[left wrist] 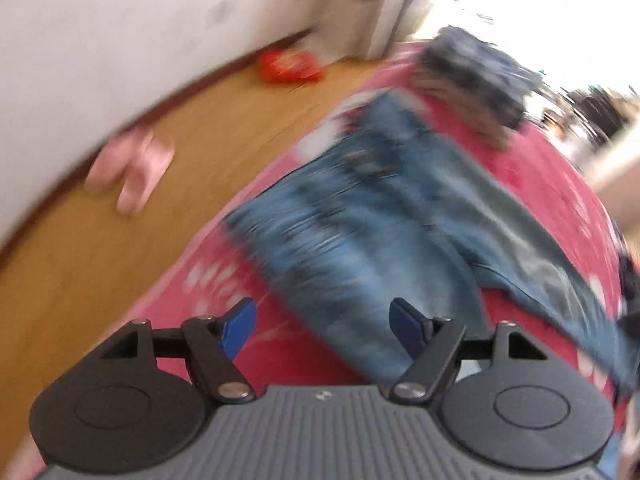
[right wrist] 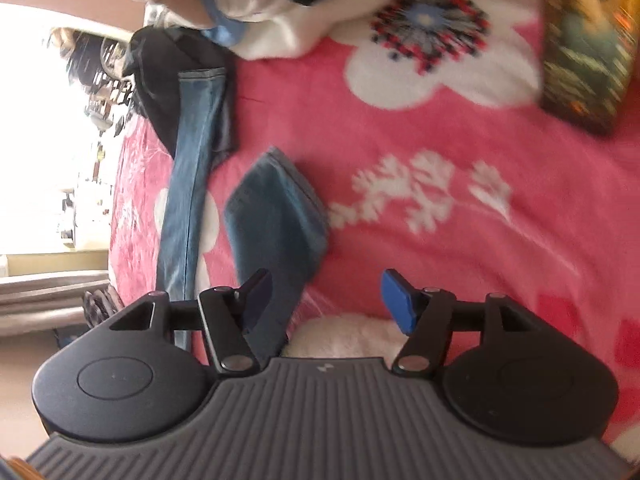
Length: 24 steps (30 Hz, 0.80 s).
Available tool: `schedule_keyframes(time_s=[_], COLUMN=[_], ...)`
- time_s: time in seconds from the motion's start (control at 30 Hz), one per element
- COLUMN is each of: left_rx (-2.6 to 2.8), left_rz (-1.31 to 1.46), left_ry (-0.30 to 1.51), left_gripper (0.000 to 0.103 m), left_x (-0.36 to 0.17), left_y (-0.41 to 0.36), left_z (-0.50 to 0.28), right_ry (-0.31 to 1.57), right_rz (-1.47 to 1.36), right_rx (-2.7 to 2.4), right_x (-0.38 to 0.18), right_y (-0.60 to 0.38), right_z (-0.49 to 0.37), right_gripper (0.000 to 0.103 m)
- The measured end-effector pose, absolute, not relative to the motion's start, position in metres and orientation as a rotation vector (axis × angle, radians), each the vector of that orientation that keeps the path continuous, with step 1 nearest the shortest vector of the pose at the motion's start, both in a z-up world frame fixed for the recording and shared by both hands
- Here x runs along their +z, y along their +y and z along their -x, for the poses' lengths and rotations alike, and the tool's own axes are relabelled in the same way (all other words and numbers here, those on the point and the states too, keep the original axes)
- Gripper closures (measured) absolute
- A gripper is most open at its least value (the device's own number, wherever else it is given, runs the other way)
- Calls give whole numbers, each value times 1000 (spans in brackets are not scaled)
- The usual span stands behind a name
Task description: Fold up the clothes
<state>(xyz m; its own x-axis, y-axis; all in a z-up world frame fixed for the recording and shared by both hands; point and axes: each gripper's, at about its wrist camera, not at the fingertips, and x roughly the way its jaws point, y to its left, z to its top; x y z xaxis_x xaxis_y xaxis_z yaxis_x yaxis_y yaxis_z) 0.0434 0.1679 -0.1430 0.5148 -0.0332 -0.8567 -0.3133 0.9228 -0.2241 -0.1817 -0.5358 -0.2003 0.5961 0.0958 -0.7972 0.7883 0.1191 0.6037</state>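
Observation:
Blue jeans [left wrist: 360, 220] lie spread on a pink flowered bedspread [left wrist: 272, 352], blurred in the left wrist view. My left gripper [left wrist: 322, 328] hovers over their near end, jaws wide apart, nothing pinched between the blue pads [left wrist: 240, 328]. In the right wrist view one long jeans leg [right wrist: 188, 200] runs up the left side. A second leg end [right wrist: 276, 216] lies beside it and passes close by the left finger. My right gripper [right wrist: 328, 300] is open above the bedspread [right wrist: 400, 128], and its pads press on nothing.
Pink slippers [left wrist: 132, 168] and a red object [left wrist: 288, 66] lie on the wooden floor by the white wall. A dark clothes pile [left wrist: 472, 76] sits beyond the jeans. White clothing [right wrist: 272, 36], a dark garment [right wrist: 160, 80] and a patterned cushion [right wrist: 588, 48] lie on the bed.

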Motion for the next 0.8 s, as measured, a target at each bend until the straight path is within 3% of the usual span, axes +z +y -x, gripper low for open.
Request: schedule_keyframes(time_s=[0.2, 0.43, 0.8], left_rx=[-229, -539, -633], left_rz=[-16, -252, -405], left_ry=[1025, 1080, 1225], left_gripper=[28, 28, 28], left_x=[-125, -156, -206], left_y=[45, -94, -161], left_z=[-95, -112, -91], right_ry=[724, 753, 907], right_rz=[-1446, -1391, -1588], right_rx=[-643, -681, -531], right_x=[-200, -211, -304], right_y=[-526, -548, -584], right_z=[211, 202, 90], right_gripper=[41, 39, 38])
